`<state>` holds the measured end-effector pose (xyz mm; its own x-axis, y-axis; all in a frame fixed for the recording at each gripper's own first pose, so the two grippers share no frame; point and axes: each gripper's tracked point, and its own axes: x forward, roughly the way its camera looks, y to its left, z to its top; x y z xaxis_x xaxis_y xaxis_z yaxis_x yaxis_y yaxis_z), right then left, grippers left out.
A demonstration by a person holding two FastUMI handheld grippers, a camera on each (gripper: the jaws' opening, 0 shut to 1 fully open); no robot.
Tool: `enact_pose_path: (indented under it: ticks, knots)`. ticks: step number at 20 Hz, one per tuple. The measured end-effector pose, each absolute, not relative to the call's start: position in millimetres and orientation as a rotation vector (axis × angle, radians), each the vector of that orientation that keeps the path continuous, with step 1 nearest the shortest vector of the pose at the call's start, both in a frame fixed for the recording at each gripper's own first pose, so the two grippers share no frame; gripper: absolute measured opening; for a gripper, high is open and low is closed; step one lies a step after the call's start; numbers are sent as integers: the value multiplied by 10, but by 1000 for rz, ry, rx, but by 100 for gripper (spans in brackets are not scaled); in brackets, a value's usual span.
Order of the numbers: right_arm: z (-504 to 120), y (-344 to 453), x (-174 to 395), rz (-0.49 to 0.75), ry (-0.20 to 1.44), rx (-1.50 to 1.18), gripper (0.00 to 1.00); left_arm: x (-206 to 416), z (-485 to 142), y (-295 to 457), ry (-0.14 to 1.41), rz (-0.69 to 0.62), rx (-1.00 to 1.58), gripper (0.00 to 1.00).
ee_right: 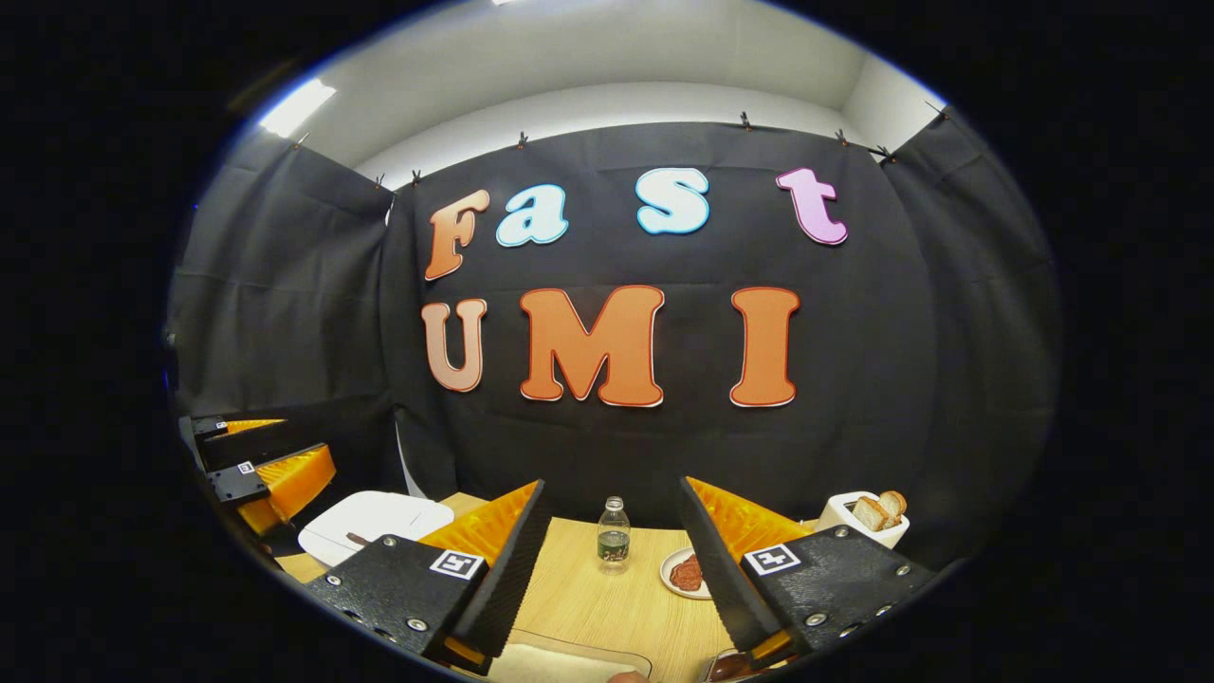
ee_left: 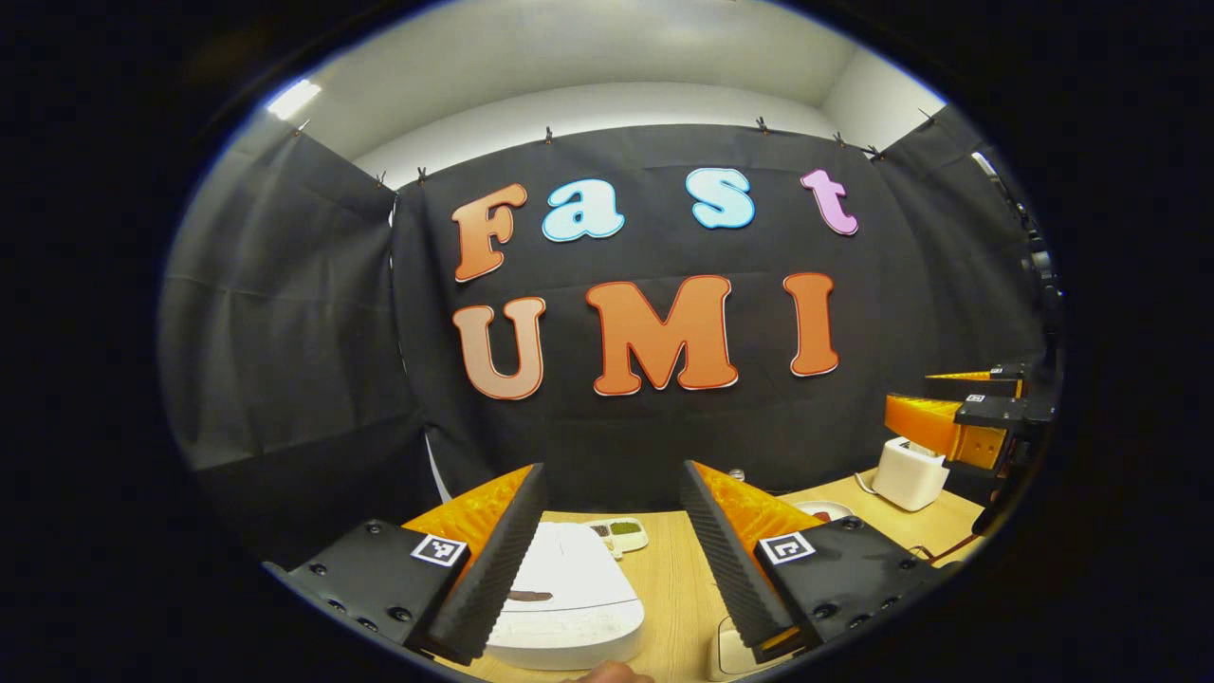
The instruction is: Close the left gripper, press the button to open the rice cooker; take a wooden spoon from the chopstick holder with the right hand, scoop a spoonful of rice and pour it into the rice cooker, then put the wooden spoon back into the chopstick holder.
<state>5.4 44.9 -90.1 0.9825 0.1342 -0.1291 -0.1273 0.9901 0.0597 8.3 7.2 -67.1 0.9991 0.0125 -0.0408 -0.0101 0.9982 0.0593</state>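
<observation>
the closed, rounded plastic rice cooker is white with a small dark brown mark on its lid, and it sits on a pale tabletop of light wood grain. a small white tray holds olive-green and dark fillings. the clear plastic bottle has a dark green label. a white plate carries reddish-brown food. a white container holds tan bread pieces.

The left gripper's near finger covers the left edge of the rice cooker, and the frame's bottom cuts off its front. In the right gripper view the cooker is half hidden behind a finger. The tray's contents are too small to tell. A plate is partly hidden.
</observation>
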Motion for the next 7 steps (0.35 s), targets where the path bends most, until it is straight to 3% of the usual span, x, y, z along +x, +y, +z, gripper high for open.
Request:
enact_pose_path:
  ticks: [3, 5, 7]
  knots:
    - [-892, 415, 82, 127, 126, 34, 85, 101, -653, 95, 44, 13, 79, 100]
    - [-862, 443, 104, 129, 122, 41, 85, 103, -632, 104, 37, 13, 90, 93]
    - [-863, 454, 120, 126, 120, 45, 85, 104, -605, 111, 29, 14, 88, 92]
